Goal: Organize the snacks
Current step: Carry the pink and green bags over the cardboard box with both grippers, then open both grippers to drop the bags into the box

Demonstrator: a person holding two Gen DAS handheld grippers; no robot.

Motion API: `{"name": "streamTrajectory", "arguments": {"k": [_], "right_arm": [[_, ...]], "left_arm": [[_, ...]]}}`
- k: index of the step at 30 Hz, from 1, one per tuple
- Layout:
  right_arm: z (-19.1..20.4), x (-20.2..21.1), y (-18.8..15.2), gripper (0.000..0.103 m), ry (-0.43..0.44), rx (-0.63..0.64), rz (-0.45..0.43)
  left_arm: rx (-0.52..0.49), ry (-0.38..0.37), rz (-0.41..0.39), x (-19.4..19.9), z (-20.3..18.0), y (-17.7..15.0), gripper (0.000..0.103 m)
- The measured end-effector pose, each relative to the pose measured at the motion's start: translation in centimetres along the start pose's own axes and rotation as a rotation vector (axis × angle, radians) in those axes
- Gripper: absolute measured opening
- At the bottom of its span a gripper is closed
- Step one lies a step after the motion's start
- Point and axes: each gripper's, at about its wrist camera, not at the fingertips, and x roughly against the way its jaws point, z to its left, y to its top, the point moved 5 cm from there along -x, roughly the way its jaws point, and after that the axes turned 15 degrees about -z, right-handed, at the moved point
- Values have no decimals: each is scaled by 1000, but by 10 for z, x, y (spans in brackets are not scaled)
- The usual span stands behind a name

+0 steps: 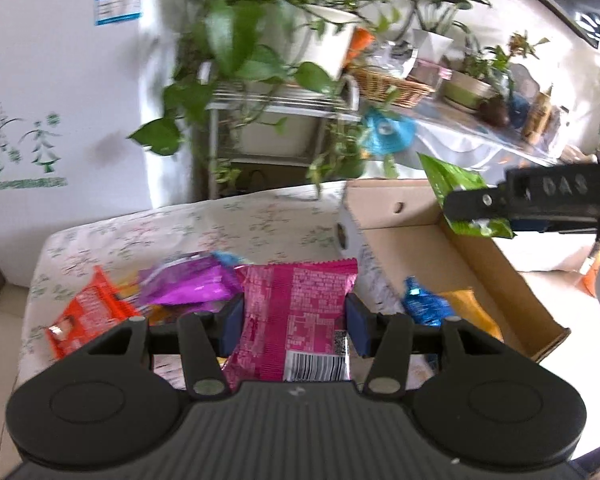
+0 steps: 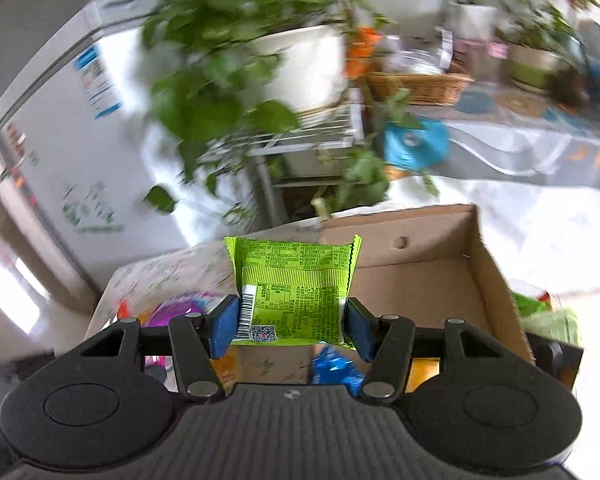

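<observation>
While the left tool [image 1: 295, 319] clamps a pink snack packet [image 1: 296, 312] above the snack pile [image 1: 148, 296] on the surface [image 1: 228, 220], the right tool [image 2: 287, 322] pinches a green snack packet [image 2: 296, 288] by the cardboard box [image 2: 424, 276], the left view alone catching it over the box.

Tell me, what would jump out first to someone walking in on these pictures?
Two bright packets held up in black grippers: the left gripper clamps a pink snack packet, the right gripper a lime-green snack packet. Beyond them an open cardboard box sits on the flowered tablecloth, with more colourful wrappers piled to its left. Behind, leafy potted plants crowd a metal rack.
</observation>
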Motion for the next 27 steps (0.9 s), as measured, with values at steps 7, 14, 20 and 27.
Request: {"name": "streamTrajectory", "arguments": {"k": [7, 14, 20, 27], "right_arm": [[-41, 3, 9, 64, -99, -153, -27], [-65, 4, 14, 64, -126, -283, -33], [-79, 1, 11, 64, -173, -359, -24], [-91, -2, 6, 70, -241, -419, -14]], "left_arm": [[-4, -57, 20, -21, -36, 1, 51], [-7, -121, 44, -44, -76, 1, 51], [-20, -161, 54, -60, -106, 3, 52], [-46, -182, 57, -72, -127, 4, 61]]}}
